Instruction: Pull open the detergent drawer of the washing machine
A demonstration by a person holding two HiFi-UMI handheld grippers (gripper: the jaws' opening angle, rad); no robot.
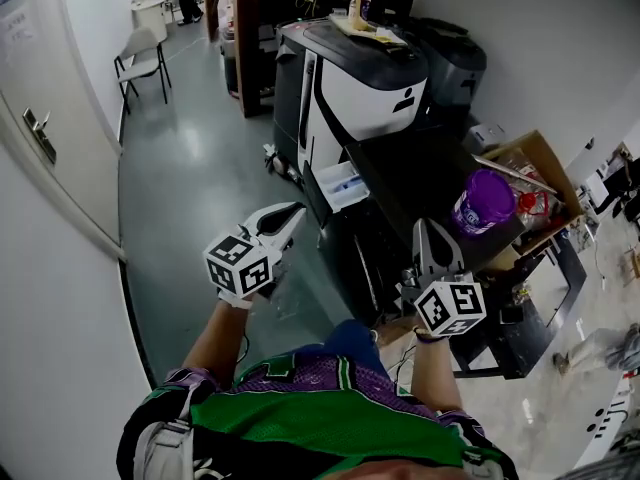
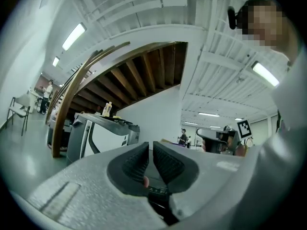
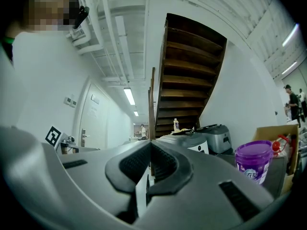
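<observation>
Honestly, my left fingers [image 2: 136, 164] and right fingers [image 3: 136, 163] are both closed on nothing, while the detergent drawer [image 1: 341, 184] juts from the washing machine [image 1: 365, 93] well ahead; reaching in closed, I could shove it back, or clip the purple tub [image 1: 484, 201] near my right

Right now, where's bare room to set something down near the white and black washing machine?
Bare grey floor between the white wall and the washing machine. Crowded: bottles on the machine's top; purple plastic tub and brown cardboard box to its right.
</observation>
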